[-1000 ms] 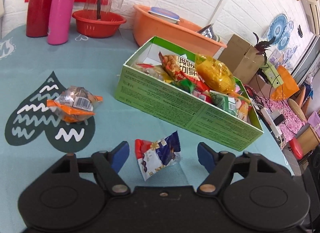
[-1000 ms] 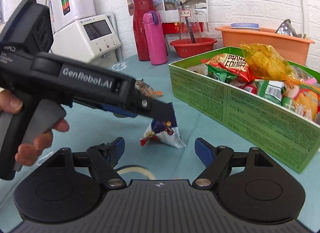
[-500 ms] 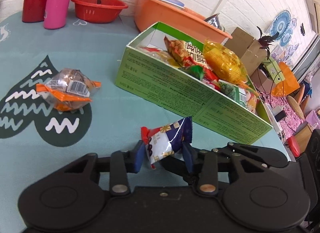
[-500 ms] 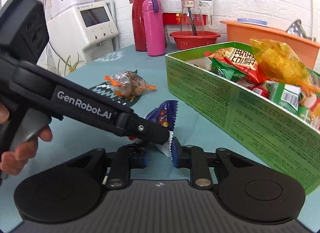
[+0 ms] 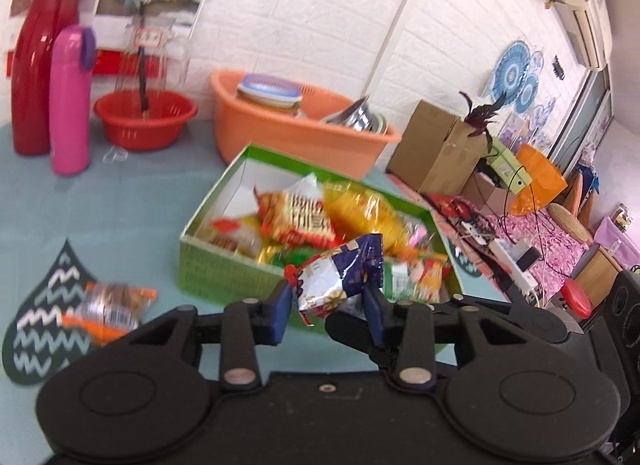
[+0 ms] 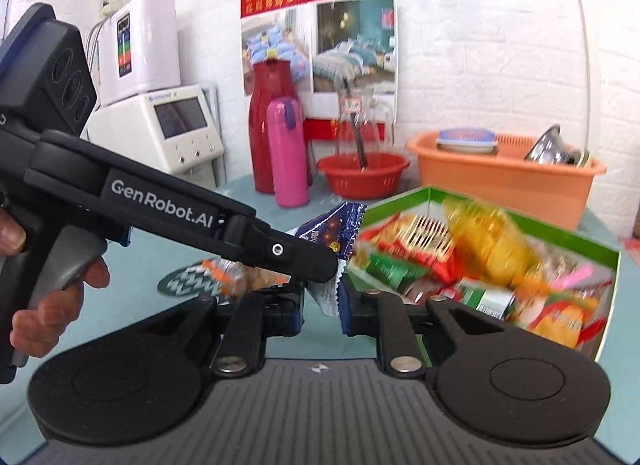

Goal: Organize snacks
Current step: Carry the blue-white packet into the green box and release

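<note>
two grippers pinching one blue foil snack packet (image 5: 340,277) above the table, left gripper (image 5: 326,305) and right gripper (image 6: 322,301) both clamped on it, just near the crowded green box (image 5: 208,269); leaving one orange-wrapped snack (image 5: 108,305) lying far left, unboxed.

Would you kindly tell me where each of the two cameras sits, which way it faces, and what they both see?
Left wrist: sits behind the left tongs, facing over the blue snack packet they grip toward the green box; the right tongs' tip enters from the right.
Right wrist: sits behind the right tongs, shut on the packet's lower edge, facing the wall and thermoses; a hand holding the left tongs shows at left.
Shared: packet, box, orange basin, pink bottle.
</note>
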The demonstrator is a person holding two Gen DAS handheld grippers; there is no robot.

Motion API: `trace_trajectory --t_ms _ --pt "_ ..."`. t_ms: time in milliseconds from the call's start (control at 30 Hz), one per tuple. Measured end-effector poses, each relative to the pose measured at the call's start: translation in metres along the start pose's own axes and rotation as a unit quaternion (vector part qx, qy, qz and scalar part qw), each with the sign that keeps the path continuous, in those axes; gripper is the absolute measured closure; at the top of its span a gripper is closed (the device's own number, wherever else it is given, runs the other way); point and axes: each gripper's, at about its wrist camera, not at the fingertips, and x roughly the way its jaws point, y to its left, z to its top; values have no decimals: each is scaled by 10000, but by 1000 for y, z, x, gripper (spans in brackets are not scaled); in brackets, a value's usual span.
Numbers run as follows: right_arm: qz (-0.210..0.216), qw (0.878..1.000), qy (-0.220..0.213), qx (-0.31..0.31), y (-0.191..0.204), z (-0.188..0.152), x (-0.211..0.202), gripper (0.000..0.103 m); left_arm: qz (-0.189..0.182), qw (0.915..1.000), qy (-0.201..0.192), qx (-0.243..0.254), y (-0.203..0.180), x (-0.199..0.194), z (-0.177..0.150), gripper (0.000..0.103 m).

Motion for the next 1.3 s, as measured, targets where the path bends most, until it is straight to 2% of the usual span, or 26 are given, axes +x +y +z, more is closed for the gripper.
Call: trace_trajectory --t_ms 233,500,533,567,600,633,667,700,733,800,1033,1300 --pt "-169 9994 -301 24 -31 24 14 72 -117 9996 -221 104 -1 25 35 40" --pt "-330 9991 -257 -101 -58 38 53 71 -182 9996 -214 -33 21 69 61 36" --pt "-382 9989 -229 -135 -60 39 60 68 -156 9997 -204 -50 25 75 63 33" --pt "-463 9986 -189 -179 -62 38 66 63 -94 9997 -200 -81 28 80 63 24" --pt "-588 9979 -158 -236 -63 37 70 59 -7 9997 -202 -138 32 83 63 6" --pt "-699 9970 -120 -302 -64 36 74 55 62 9995 -226 -197 36 85 62 0" --pt "-745 9965 -107 -375 -64 33 76 52 110 9993 -263 -243 40 86 62 0" --pt "-733 9963 -122 -433 -63 31 76 42 172 9990 -288 -291 44 85 61 0" --pt "-709 9963 -141 -460 -63 28 74 21 242 9986 -318 -339 47 84 59 0" --pt "-706 9963 -203 -448 -62 23 71 2 367 9980 -315 -411 52 81 56 0" --pt "-707 9961 -359 -397 -52 22 44 0 548 9969 -291 -479 57 47 46 0" --pt "-592 9966 -548 -192 -31 14 -1 0 1031 9923 -428 -534 64 -14 21 0"
